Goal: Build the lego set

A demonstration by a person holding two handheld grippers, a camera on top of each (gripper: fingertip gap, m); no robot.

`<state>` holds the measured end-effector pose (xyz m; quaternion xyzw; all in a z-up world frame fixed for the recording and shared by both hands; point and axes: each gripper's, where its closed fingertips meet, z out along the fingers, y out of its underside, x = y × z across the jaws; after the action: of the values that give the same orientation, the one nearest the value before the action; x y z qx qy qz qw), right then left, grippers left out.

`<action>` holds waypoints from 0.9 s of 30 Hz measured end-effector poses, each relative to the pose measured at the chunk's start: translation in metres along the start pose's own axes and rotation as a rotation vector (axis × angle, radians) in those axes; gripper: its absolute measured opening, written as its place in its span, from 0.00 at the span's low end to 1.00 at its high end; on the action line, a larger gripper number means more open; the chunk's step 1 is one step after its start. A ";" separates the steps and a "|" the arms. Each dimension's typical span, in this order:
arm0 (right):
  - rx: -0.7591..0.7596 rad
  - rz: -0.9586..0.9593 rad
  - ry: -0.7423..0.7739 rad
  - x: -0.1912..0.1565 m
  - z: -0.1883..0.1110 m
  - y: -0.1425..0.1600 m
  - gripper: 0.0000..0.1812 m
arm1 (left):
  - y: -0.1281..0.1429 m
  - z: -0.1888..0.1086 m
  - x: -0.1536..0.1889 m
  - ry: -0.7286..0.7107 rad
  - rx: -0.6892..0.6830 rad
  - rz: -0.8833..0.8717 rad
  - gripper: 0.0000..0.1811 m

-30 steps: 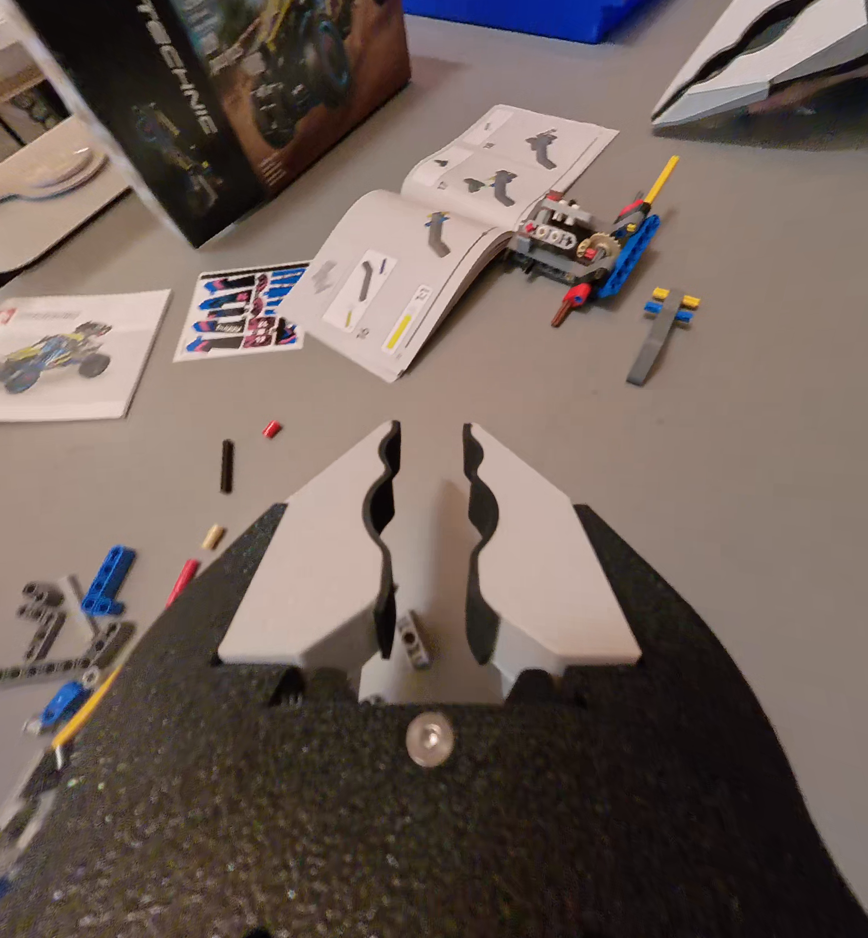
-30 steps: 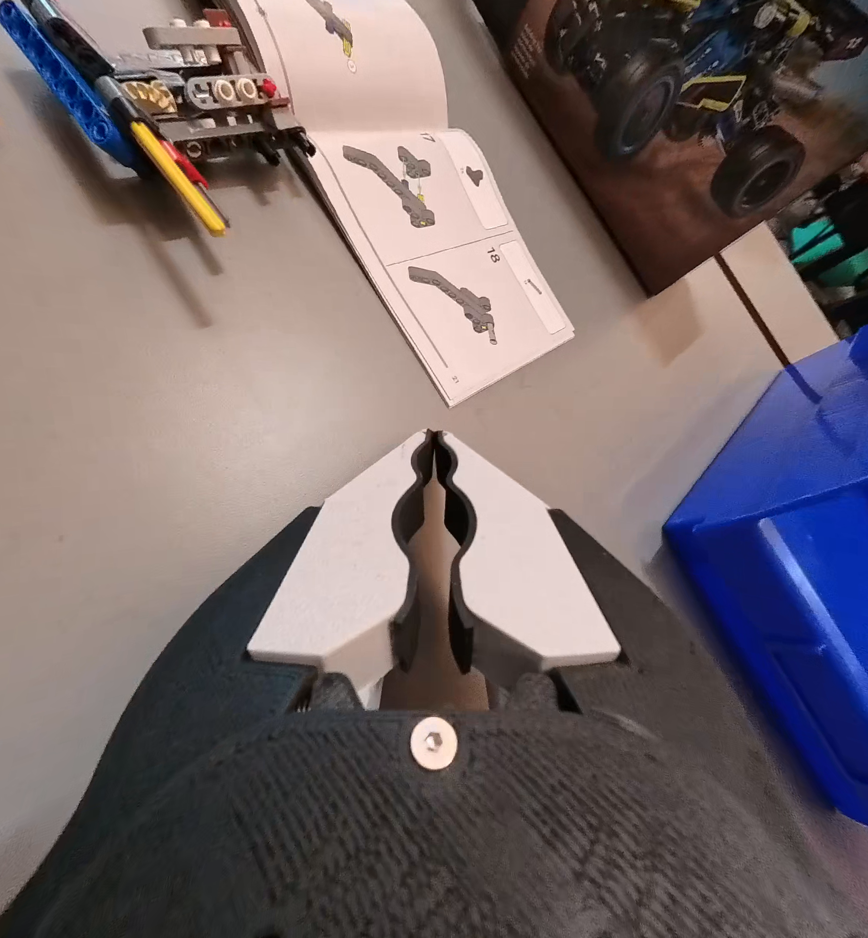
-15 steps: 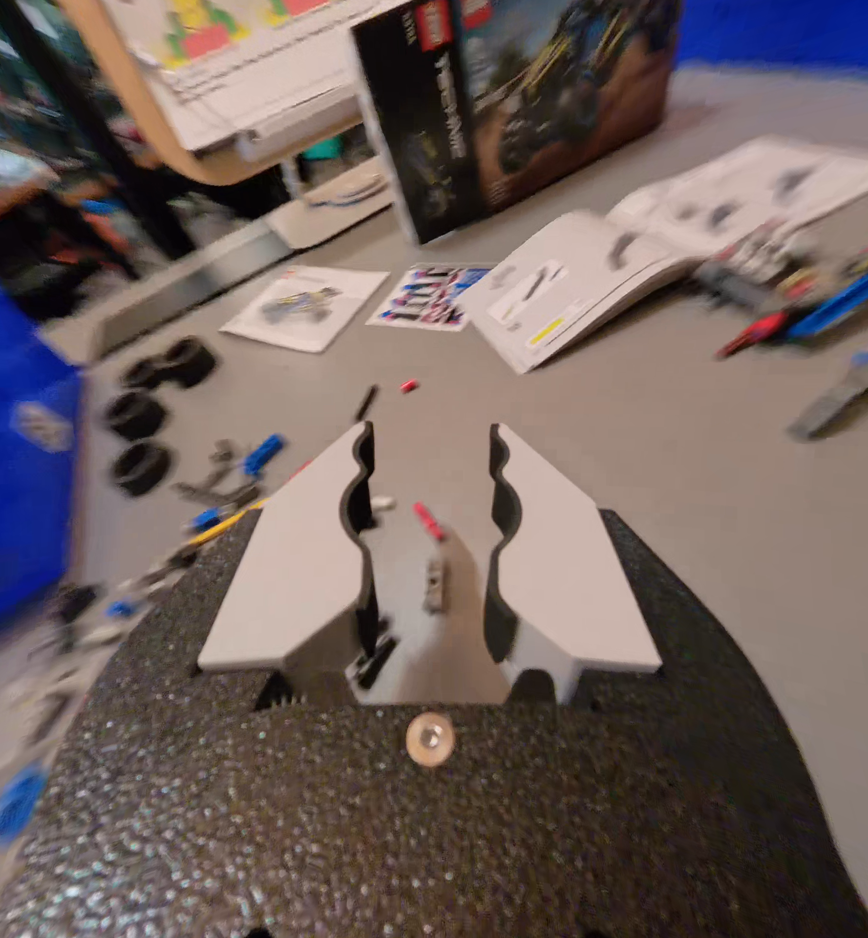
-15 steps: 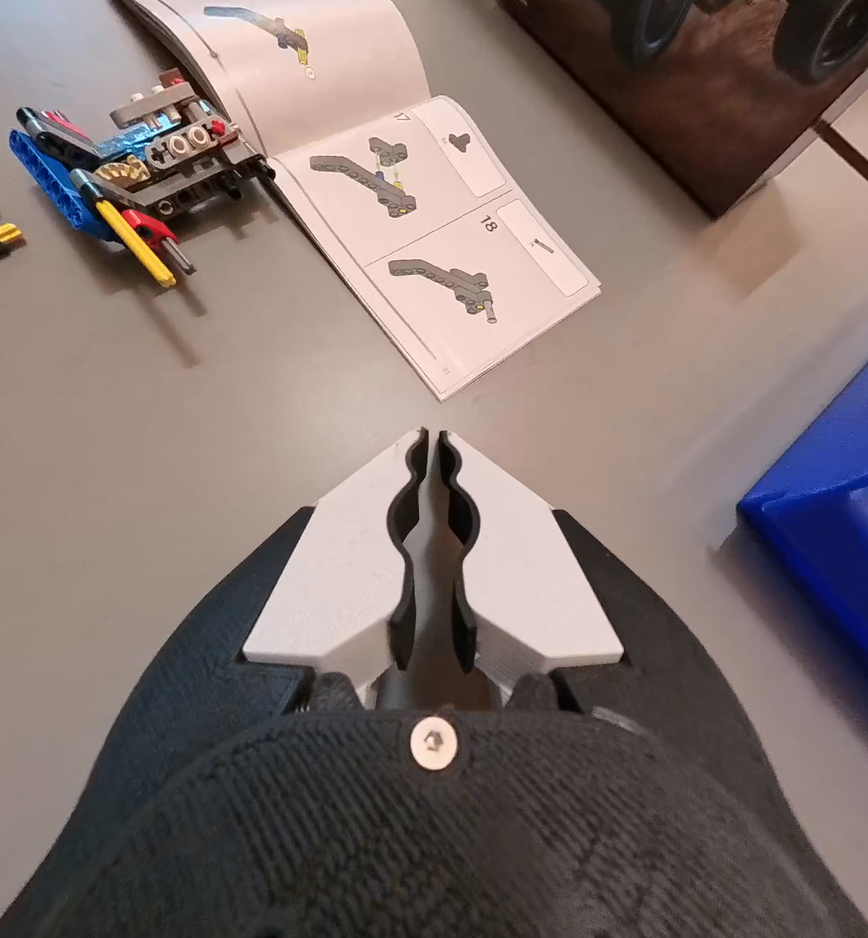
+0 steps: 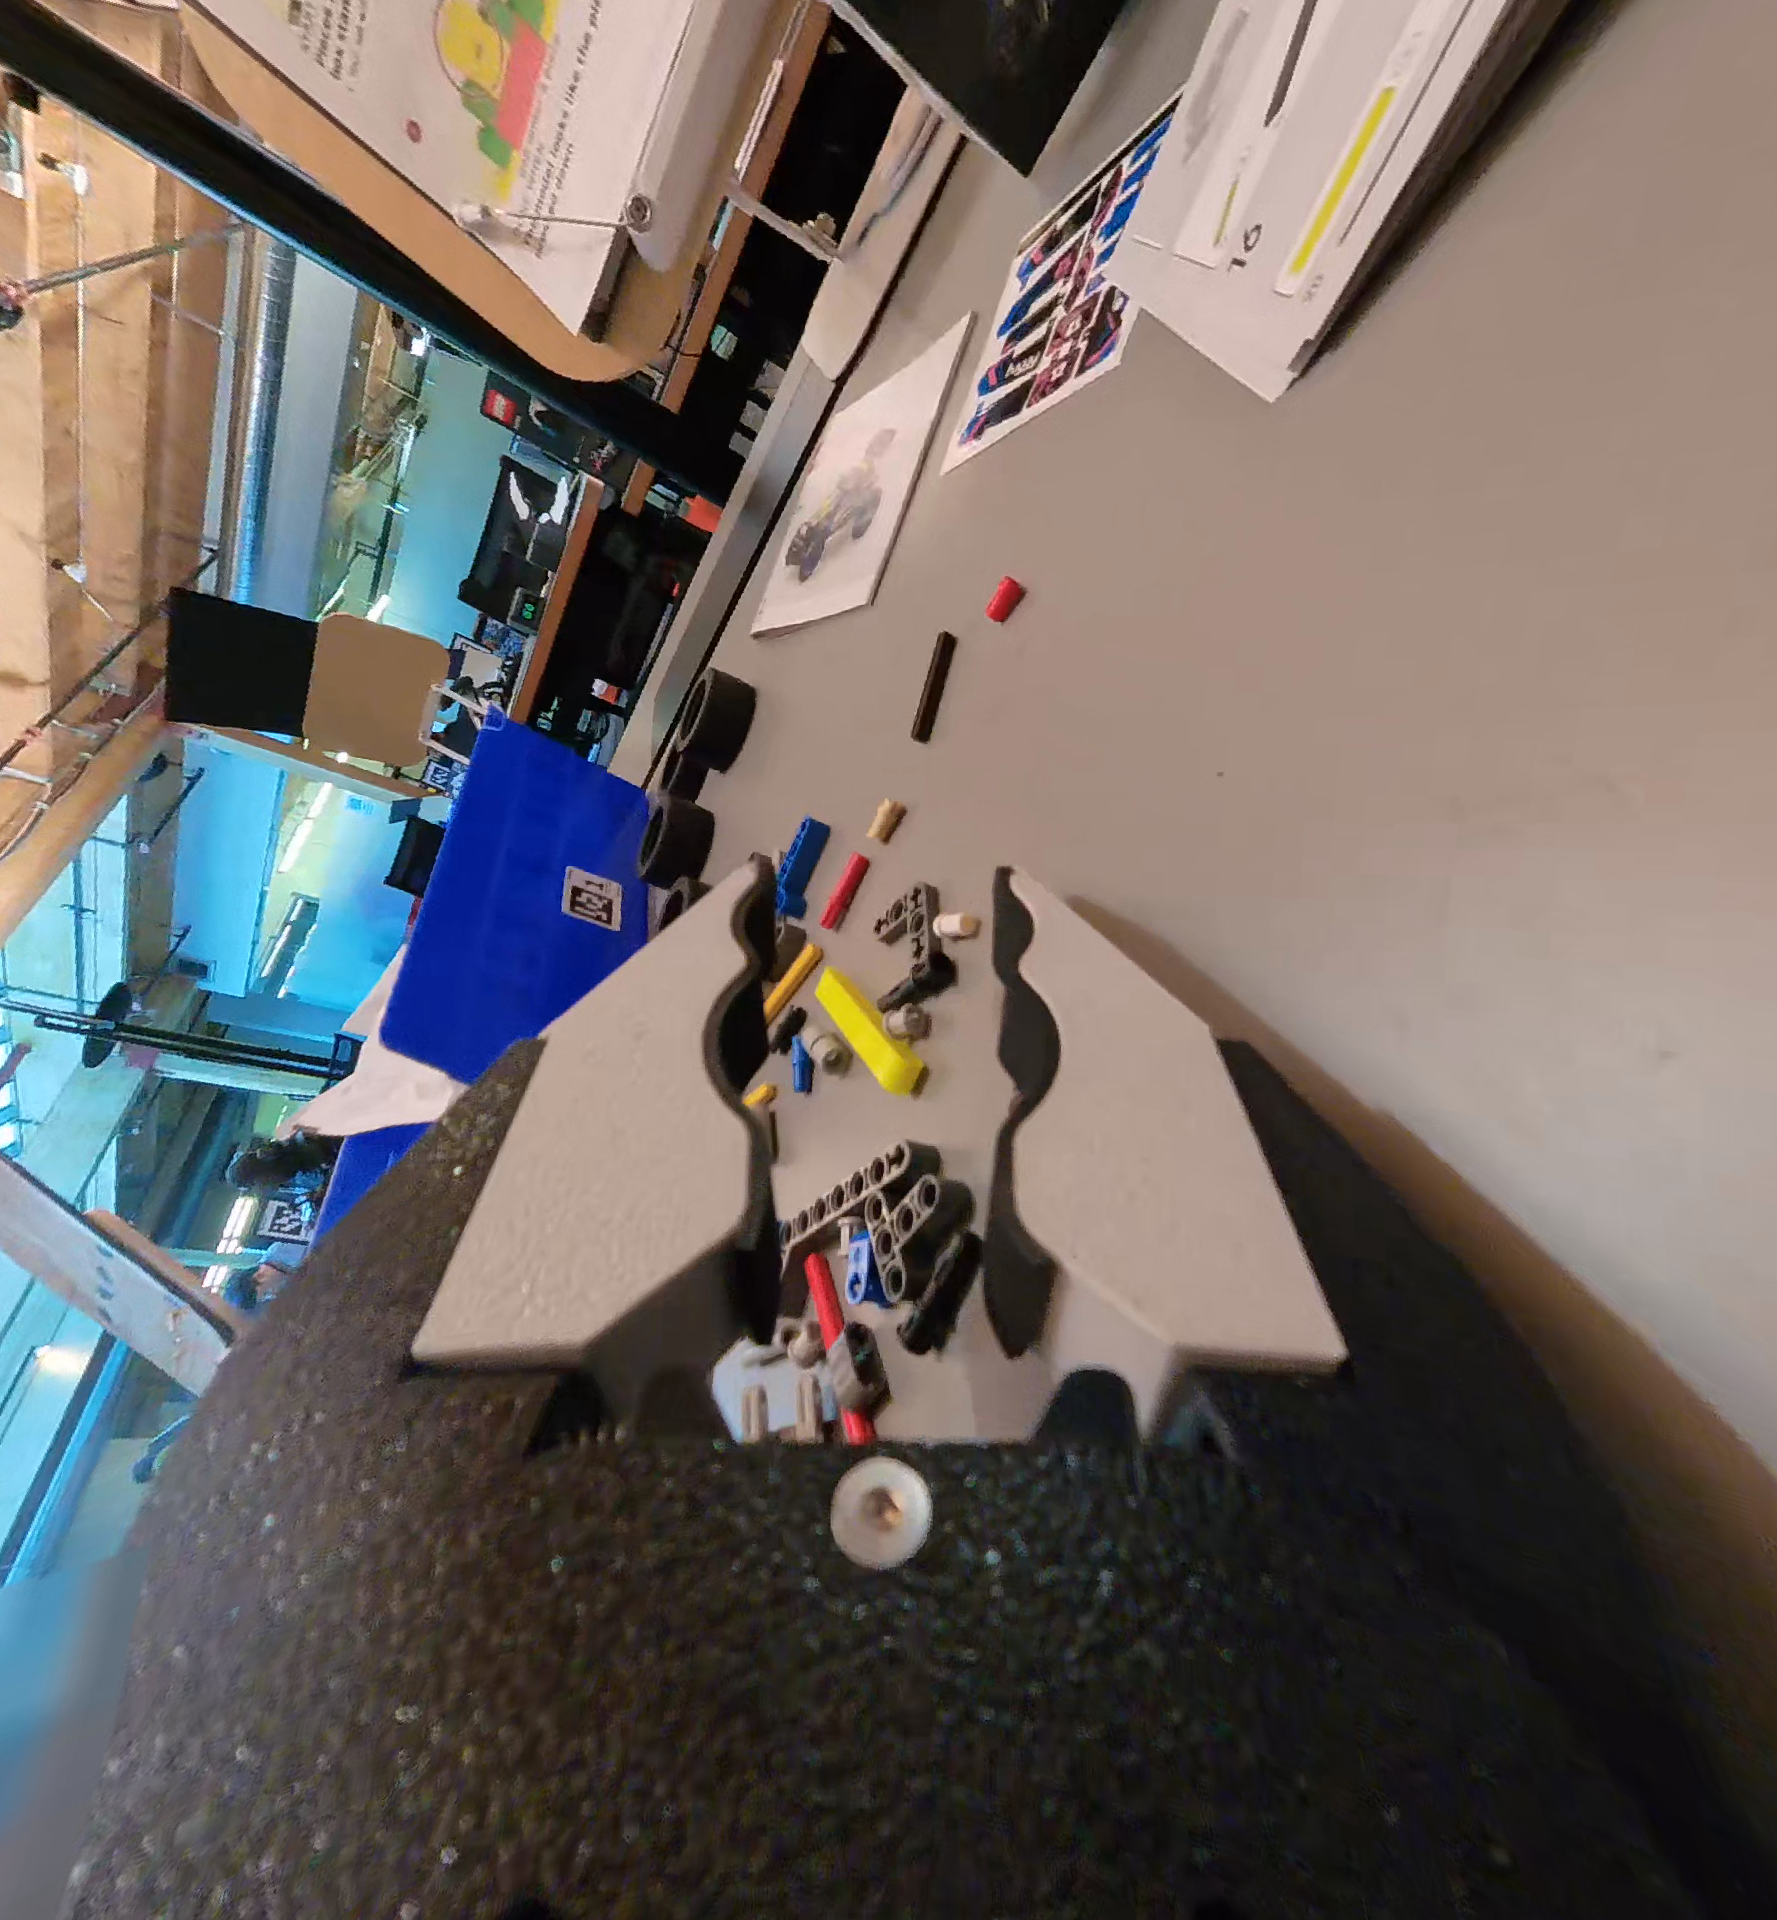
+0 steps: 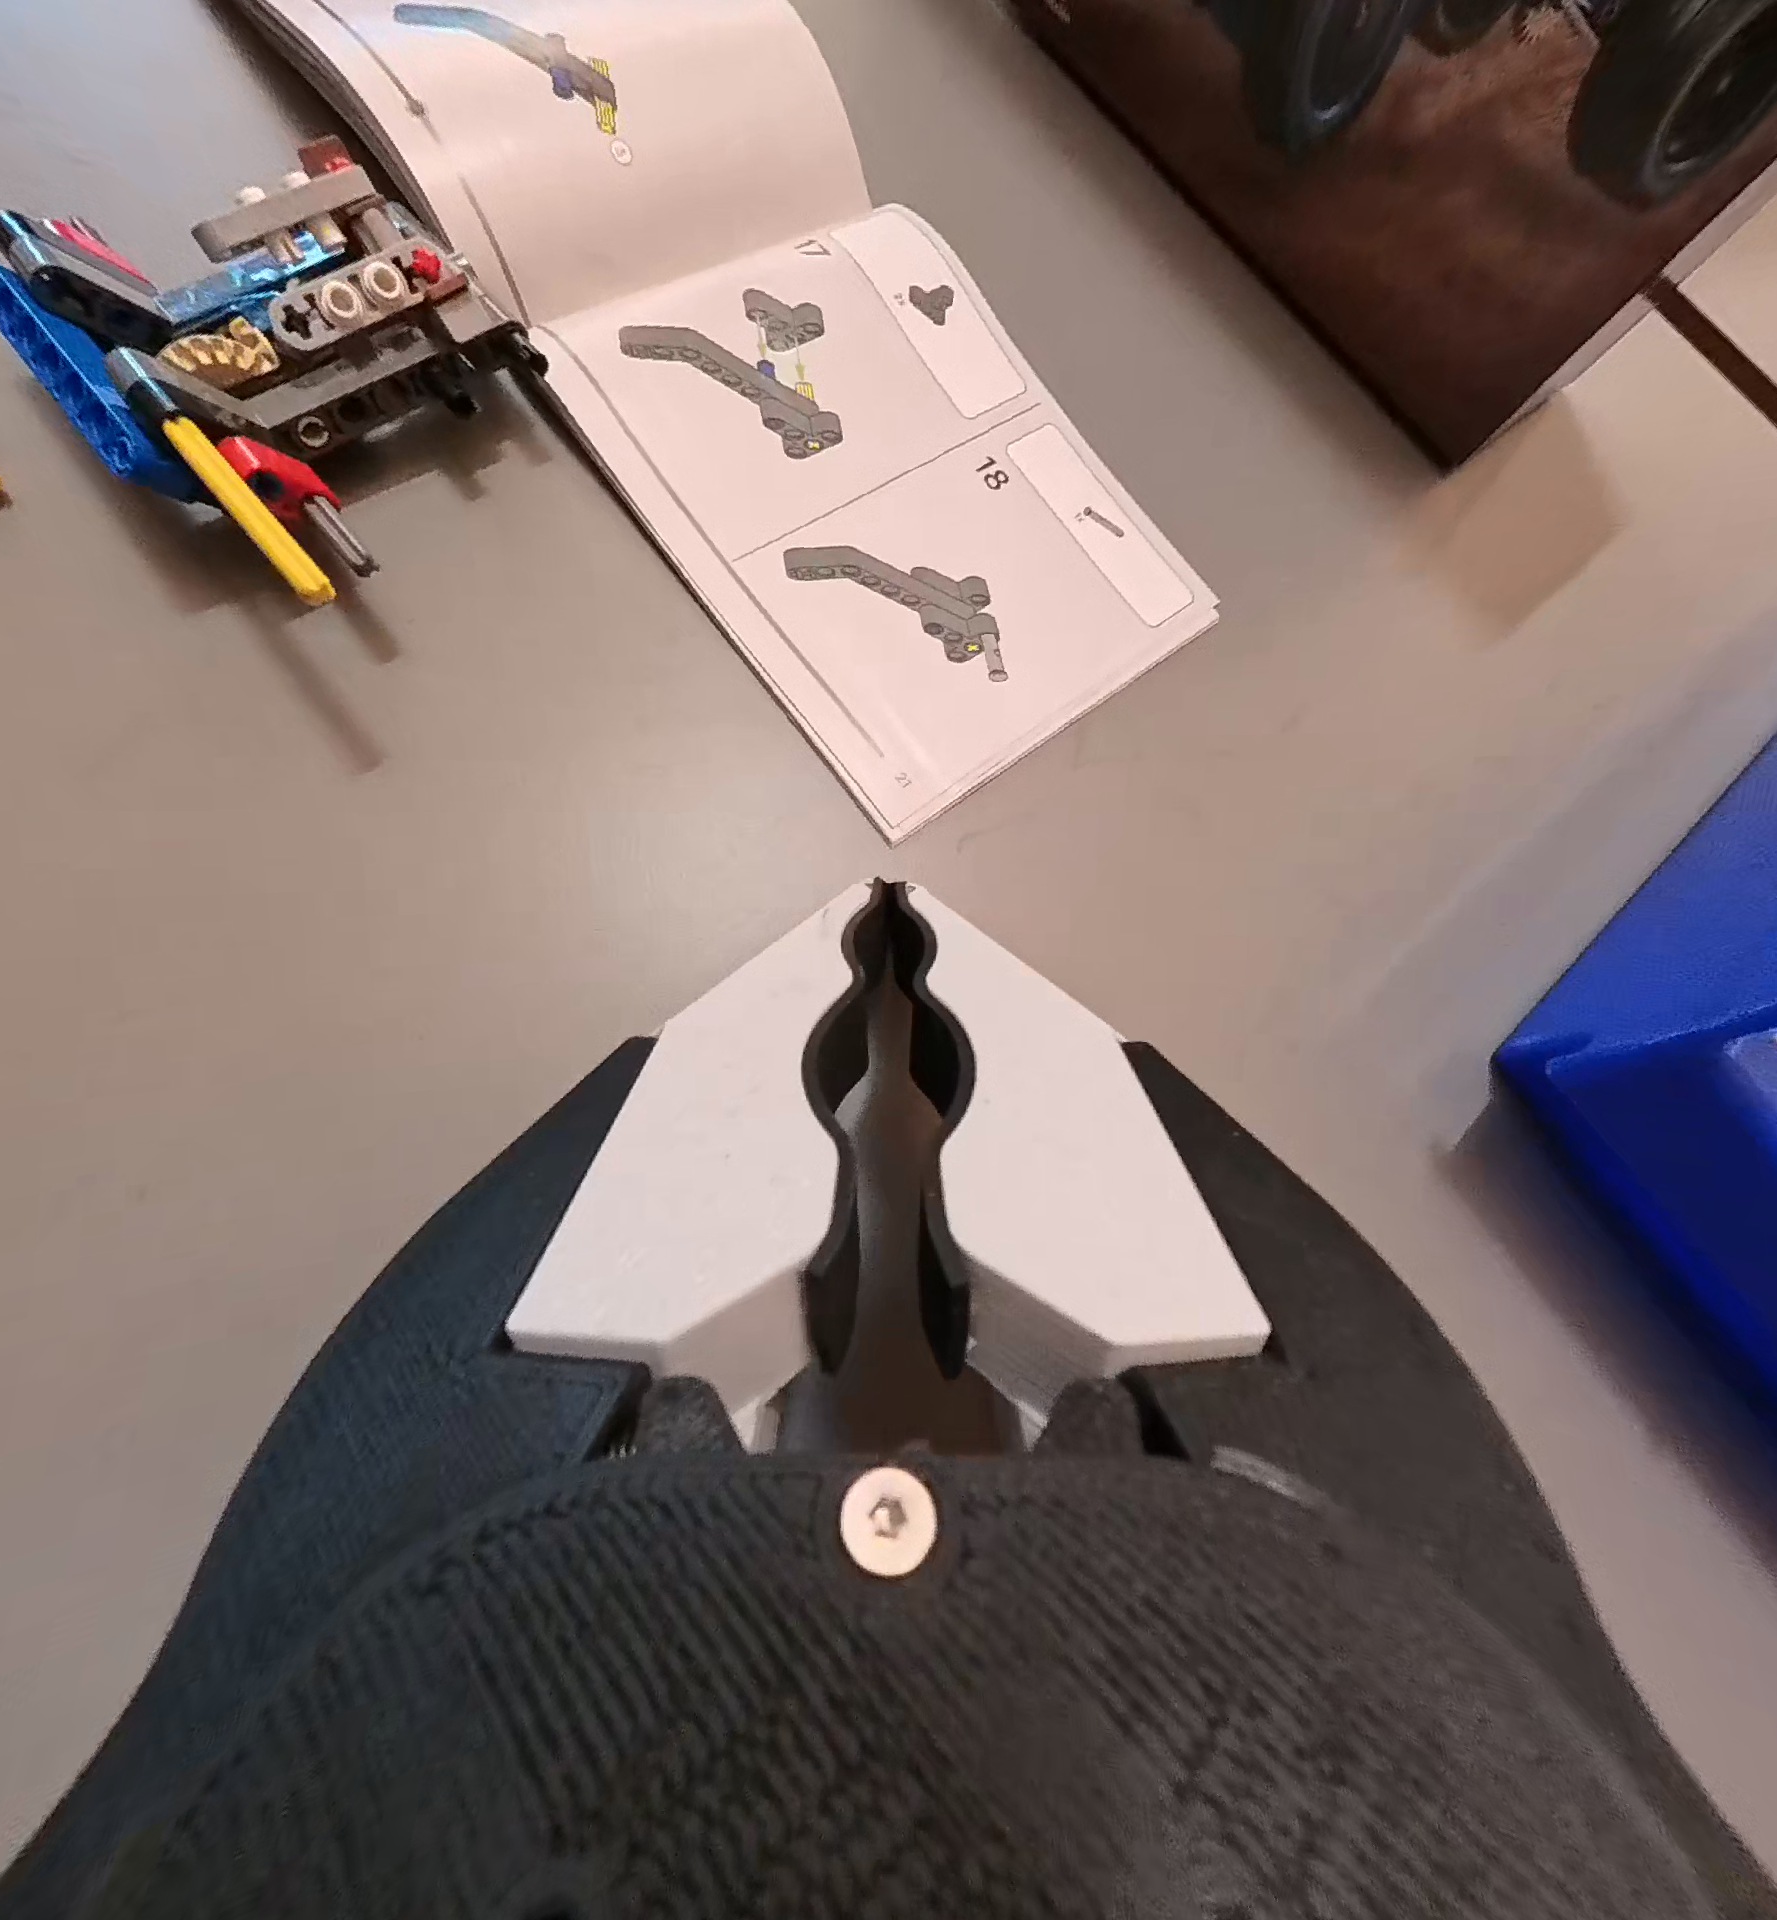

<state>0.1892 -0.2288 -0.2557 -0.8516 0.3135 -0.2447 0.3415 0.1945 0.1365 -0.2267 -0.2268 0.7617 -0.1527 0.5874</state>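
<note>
My left gripper (image 5: 879,883) is open and empty, rolled sideways above a scatter of loose lego parts on the grey table (image 5: 1383,831). Between its fingers show a yellow beam (image 5: 868,1031), a dark grey holed beam (image 5: 853,1190), a red axle (image 5: 830,1314) and a small grey angled piece (image 5: 913,916). My right gripper (image 6: 884,885) is shut and empty, low over bare table. The part-built model (image 6: 271,353), with blue beam, yellow and red axles and a tan gear, lies at the upper left beside the open instruction booklet (image 6: 863,499).
Black tyres (image 5: 707,769) and a blue bin (image 5: 510,904) stand at the table's edge past the loose parts. A sticker sheet (image 5: 1050,343) and a leaflet (image 5: 842,509) lie farther off. In the right wrist view a blue bin (image 6: 1715,1039) is at right and the set's box (image 6: 1435,208) behind. Some 35 centimeters of space lies between my two pairs of fingers.
My left gripper has swung left from the booklet and model over to the loose parts, rolled sideways and opened wider. My right gripper has drawn back slightly and stays shut.
</note>
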 end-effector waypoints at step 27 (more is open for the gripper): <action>-0.005 0.051 0.031 -0.002 -0.006 0.004 0.02 | 0.048 -0.033 -0.053 0.171 0.022 -0.497 0.14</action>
<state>0.1830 -0.2322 -0.2548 -0.8403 0.3412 -0.2481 0.3405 0.1661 0.2042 -0.1982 -0.3870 0.7277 -0.3192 0.4677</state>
